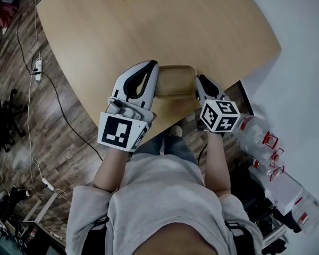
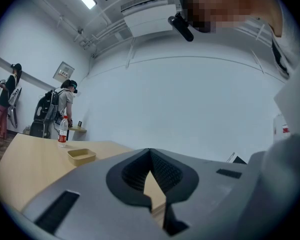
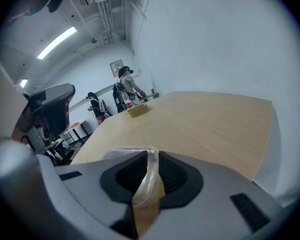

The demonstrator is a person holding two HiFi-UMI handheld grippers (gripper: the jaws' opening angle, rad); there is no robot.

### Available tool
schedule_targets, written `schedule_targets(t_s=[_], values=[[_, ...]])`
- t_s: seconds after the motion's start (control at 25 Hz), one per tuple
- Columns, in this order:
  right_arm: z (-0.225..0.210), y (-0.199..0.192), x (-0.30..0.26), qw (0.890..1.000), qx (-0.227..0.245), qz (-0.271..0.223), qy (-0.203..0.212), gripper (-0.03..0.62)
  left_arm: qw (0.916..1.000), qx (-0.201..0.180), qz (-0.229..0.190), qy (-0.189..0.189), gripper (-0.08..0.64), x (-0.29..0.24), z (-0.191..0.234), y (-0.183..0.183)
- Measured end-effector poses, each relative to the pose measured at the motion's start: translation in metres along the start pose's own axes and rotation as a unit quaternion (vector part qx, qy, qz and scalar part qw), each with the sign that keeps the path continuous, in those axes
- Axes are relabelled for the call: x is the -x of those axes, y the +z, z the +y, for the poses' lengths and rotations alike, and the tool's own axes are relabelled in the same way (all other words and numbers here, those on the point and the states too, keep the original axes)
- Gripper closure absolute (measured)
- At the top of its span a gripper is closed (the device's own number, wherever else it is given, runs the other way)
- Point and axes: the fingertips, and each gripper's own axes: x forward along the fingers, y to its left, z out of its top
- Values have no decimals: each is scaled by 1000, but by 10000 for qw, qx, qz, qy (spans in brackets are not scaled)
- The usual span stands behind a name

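The shallow tan container (image 1: pixel 175 81) sits at the near edge of the tabletop (image 1: pixel 149 25), directly between my two grippers. My right gripper (image 1: pixel 201 81) is at its right end. In the right gripper view its fingers (image 3: pixel 177 176) are pinching the container's clear plastic rim (image 3: pixel 149 176), which stands upright between the pads with the tan wall below it.

My left gripper (image 1: pixel 150 65) lies along the container's left side, just beside it. I cannot tell from above whether it touches. In the left gripper view the left gripper (image 2: pixel 150 151) has its fingers pressed together at the tips, and only tan surface shows through the small gap beneath them.

At the far side of the tabletop lies a second tan tray (image 2: pixel 81 156), with a water bottle (image 2: pixel 63 131) standing beyond it. Two people (image 2: pixel 65 101) stand near the wall behind.

To my right, off the tabletop, clear plastic bottles (image 1: pixel 255 134) with red labels lie on the floor. On the wooden floor to my left a power strip (image 1: pixel 37 68) trails a cable.
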Motion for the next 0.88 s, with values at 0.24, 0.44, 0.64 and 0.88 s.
schedule_targets(t_s=[0.24, 0.44, 0.64, 0.88], values=[[-8, -13, -10, 9993, -304, 195, 69, 526, 10000, 4, 44, 57, 549, 1, 5, -5], [-10, -16, -13, 9984, -493, 247, 93, 526, 9999, 8, 59, 107, 549, 3, 8, -5], [-15, -19, -15, 9976, -648, 239, 24, 549, 9999, 0, 58, 142, 549, 5, 8, -6], [-15, -14, -12, 9982, -593, 87, -57, 571, 9997, -34, 38, 219, 548, 10, 6, -4]])
